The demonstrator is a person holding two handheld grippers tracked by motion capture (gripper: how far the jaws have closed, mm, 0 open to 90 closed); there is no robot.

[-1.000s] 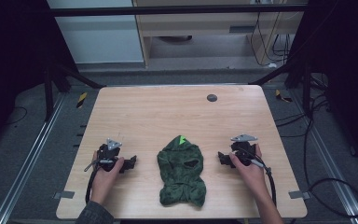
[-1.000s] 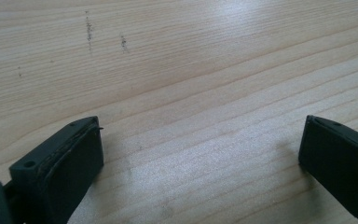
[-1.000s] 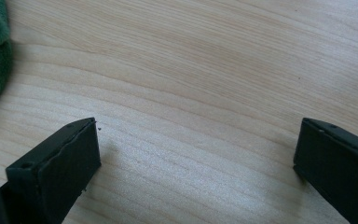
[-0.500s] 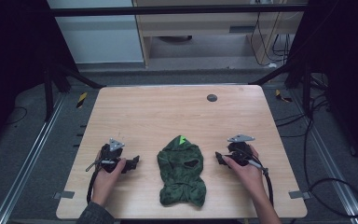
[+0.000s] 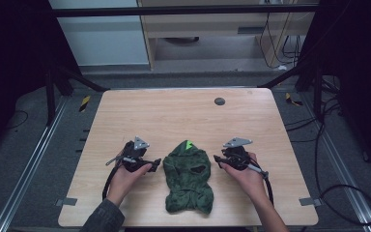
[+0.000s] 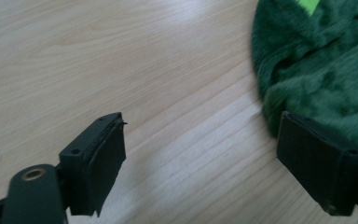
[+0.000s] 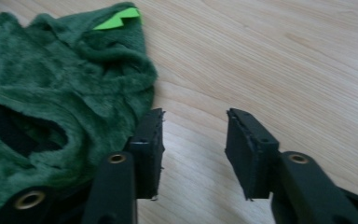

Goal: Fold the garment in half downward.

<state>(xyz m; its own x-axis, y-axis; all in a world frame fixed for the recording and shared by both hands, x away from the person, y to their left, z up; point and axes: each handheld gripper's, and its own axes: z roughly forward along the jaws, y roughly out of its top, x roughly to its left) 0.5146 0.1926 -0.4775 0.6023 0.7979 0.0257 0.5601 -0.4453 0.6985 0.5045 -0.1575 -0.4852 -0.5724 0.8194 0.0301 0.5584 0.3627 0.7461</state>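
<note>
Lying between both grippers' parted fingers, green fleece garment (image 5: 188, 176), edges just beside each.

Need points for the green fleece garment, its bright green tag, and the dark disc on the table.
green fleece garment (image 5: 188, 181), high view, middle of the fleece body.
bright green tag (image 7: 117, 19), right gripper view, centre of the tag at the garment's top edge.
dark disc (image 5: 219, 101), high view, centre of the disc on the table's far side.

Desk (image 5: 174, 121) evenly lit from above; surroundings fall into deep shadow. High view soft and low in detail. Both gripper views bright, slightly blurred, with pale glare on the wood.
</note>
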